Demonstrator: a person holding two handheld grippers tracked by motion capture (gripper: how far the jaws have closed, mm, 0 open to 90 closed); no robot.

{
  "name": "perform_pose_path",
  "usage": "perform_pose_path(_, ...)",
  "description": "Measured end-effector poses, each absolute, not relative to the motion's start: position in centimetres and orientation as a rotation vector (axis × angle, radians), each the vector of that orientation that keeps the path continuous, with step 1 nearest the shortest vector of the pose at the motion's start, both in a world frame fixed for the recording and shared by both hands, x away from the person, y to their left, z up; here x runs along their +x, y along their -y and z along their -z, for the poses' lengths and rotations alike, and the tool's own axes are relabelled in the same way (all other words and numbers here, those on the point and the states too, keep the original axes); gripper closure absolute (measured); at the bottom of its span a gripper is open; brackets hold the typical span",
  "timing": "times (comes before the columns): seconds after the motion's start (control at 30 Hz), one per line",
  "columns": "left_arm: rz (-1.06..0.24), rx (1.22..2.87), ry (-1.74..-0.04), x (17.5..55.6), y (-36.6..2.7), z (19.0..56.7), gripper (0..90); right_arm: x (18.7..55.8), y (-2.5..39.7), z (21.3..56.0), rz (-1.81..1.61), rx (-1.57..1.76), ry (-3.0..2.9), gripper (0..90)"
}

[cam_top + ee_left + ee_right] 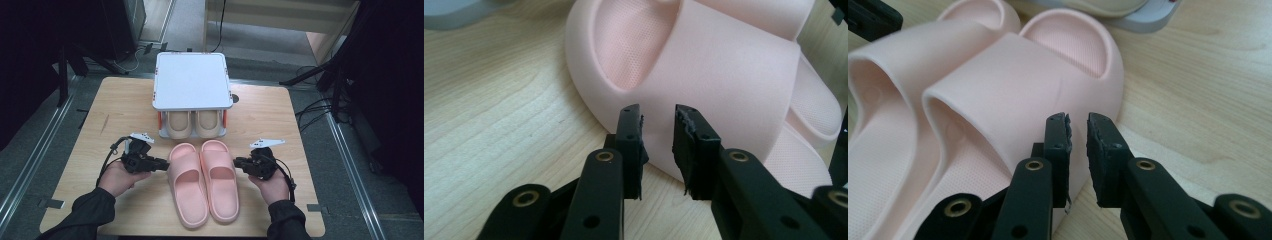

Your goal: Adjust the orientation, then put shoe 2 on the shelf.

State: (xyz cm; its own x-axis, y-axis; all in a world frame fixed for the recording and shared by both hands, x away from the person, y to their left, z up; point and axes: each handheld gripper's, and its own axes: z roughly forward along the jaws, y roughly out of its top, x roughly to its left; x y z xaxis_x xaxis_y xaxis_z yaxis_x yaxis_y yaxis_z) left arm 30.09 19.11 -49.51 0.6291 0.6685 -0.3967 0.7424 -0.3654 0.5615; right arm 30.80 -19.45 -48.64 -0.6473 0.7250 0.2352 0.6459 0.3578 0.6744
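Tabletop (100,125), pale wood, rounded corners; its near edge is cut off at the bottom of the high view, and bare wood lies open to the left and right of the slippers. At the far middle stands a white rack (191,80) whose flat top hides most of a beige pair (192,125); just their rounded ends show beneath it. In front of the rack, apart from it, lie two pink slippers side by side and touching, open heels toward the person: left slipper (186,182) and right slipper (219,177). Each has a smooth, broad strap and a finely dotted footbed; the near ends of the soles lie just inside the tabletop's near edge.

Left tongs (166,164) sit at the outer side of the left slipper; in the left gripper view the tongs (657,131) stand a narrow gap apart, holding nothing, their tips just before the strap's outer wall (724,85). Whether they touch it cannot be told. Right tongs (236,163) mirror this at the right slipper's outer side; in the right gripper view the tongs (1076,136) are likewise slightly parted and empty before that strap (998,95).
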Motion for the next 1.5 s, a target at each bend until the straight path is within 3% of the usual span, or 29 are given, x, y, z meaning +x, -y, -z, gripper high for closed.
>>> perform_pose_path(0.37, 0.075, 2.079, -1.133, 30.2, -20.3, 48.2, 49.8, 28.2, 18.8, 46.6, -1.385, 1.288, -2.428, 67.8)
perform_pose_path(0.57, 0.091, 2.060, -1.126, 30.5, -20.6, 48.0, 45.4, 26.6, 17.7, 46.7, -1.437, 1.260, -2.421, 61.5)
perform_pose_path(0.83, 0.093, 2.072, -1.099, 30.8, -20.0, 47.9, 44.4, 25.0, 16.4, 47.4, -1.438, 1.245, -2.418, 55.9)
perform_pose_path(1.03, 0.101, 2.071, -1.096, 31.1, -19.7, 47.8, 44.0, 24.4, 15.6, 48.2, -1.423, 1.276, -2.411, 40.0)
perform_pose_path(1.5, 0.116, 2.073, -1.093, 31.4, -19.6, 47.9, 43.9, 24.7, 13.3, 50.2, -1.366, 1.324, -2.419, 32.9)
